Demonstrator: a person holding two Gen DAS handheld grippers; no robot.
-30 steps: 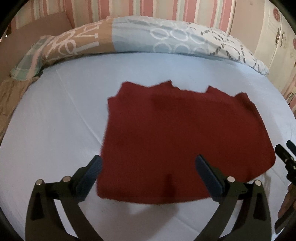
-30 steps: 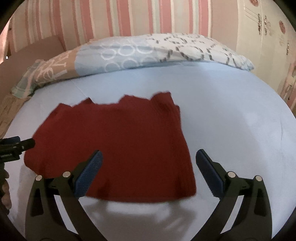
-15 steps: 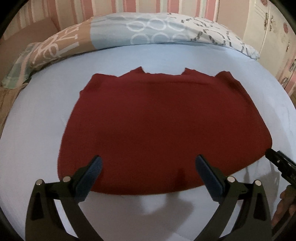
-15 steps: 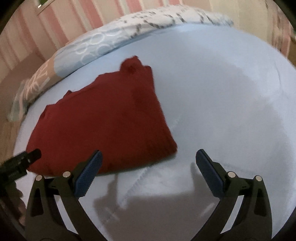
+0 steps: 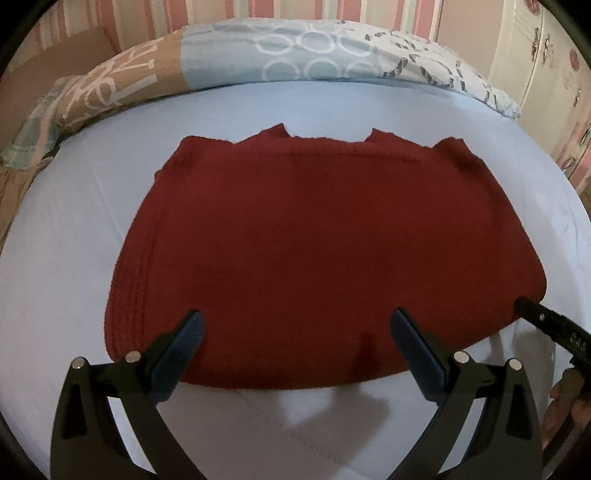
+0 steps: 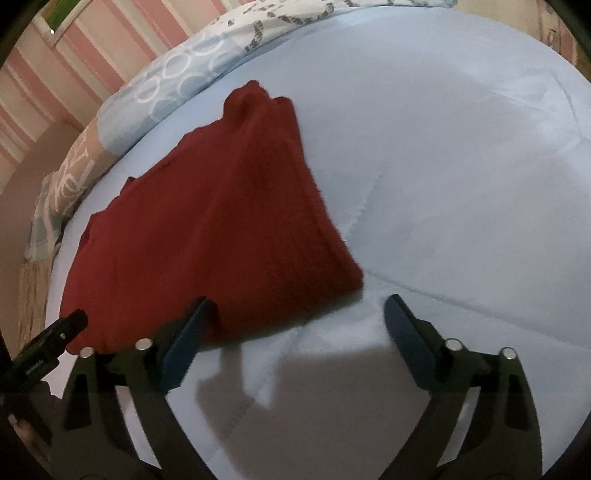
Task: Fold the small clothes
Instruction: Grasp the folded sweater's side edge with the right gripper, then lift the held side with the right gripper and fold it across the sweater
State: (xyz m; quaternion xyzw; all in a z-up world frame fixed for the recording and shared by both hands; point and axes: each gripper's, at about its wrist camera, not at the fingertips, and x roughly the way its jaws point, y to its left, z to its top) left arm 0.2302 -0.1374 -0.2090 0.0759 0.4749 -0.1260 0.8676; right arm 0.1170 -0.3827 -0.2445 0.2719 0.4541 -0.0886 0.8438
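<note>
A dark red knitted garment [image 5: 314, 240] lies flat on the light blue bed sheet [image 5: 74, 240], its hem toward me. It also shows in the right wrist view [image 6: 207, 229], to the left. My left gripper [image 5: 295, 332] is open and empty, hovering over the garment's near hem. My right gripper [image 6: 295, 317] is open and empty, by the garment's near right corner, its left finger [image 6: 188, 332] over the cloth edge. The right gripper's tip [image 5: 546, 325] shows at the right edge of the left wrist view.
A patterned pillow [image 5: 295, 55] lies across the head of the bed, against a pink striped wall [image 5: 258, 11]. A white cupboard [image 5: 535, 55] stands at the right. Bare blue sheet [image 6: 461, 166] stretches to the right of the garment.
My left gripper has shifted right and now faces the garment's hem squarely. My right gripper has swung right and tilted, now at the garment's near right corner. Both stay open.
</note>
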